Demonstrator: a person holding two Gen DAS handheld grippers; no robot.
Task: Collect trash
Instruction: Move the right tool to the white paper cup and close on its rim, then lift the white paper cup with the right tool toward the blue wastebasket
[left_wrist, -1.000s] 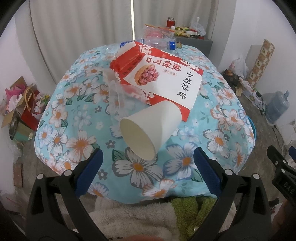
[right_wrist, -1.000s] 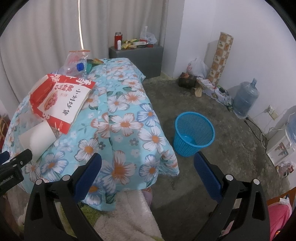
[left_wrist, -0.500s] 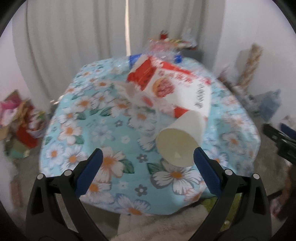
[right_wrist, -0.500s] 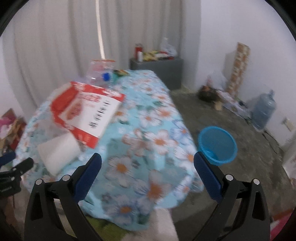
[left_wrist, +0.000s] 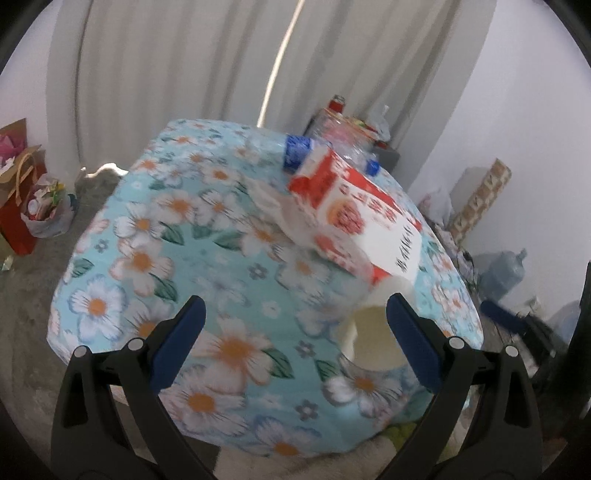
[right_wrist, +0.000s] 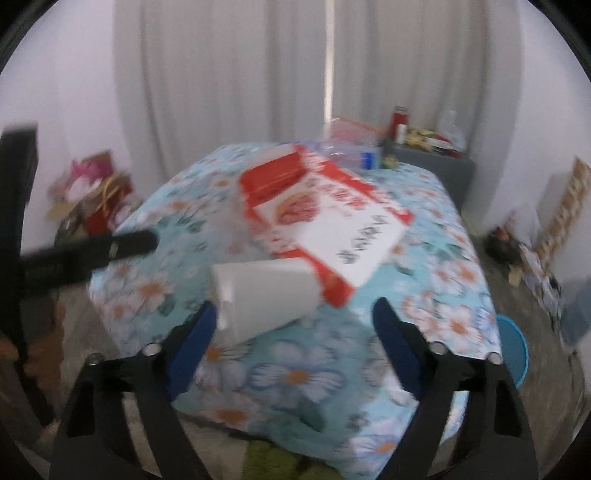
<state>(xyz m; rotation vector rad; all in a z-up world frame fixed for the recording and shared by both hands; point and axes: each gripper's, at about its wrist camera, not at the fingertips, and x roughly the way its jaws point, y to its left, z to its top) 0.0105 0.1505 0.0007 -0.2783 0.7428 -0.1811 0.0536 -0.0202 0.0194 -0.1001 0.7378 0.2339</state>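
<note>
Left wrist view: the left tool (left_wrist: 295, 325) hangs above the near edge of the desk (left_wrist: 155, 236) with its fingers spread wide and nothing between them. The white paper cup (left_wrist: 373, 332) lies on its side just inside the right-hand finger, mouth gaping toward the camera, its base tucked against the red and white box (left_wrist: 354, 218) behind it. So the cup sits off to this tool's right, not centred.

Right wrist view: blurry, but the right tool (right_wrist: 291, 325) is spread open and empty too. Here the paper cup (right_wrist: 262, 299) lies touching or just ahead of the left-hand finger, its long axis running left to right, wide mouth left, base against the box (right_wrist: 325, 221). The left tool (right_wrist: 92, 251) pokes in from the left edge. The blue basket (right_wrist: 511, 350) peeks out past the desk, on the right.

Judging by that, either tool needs a sideways shift to straddle the cup; the right one looks nearer to squaring across it.
</note>
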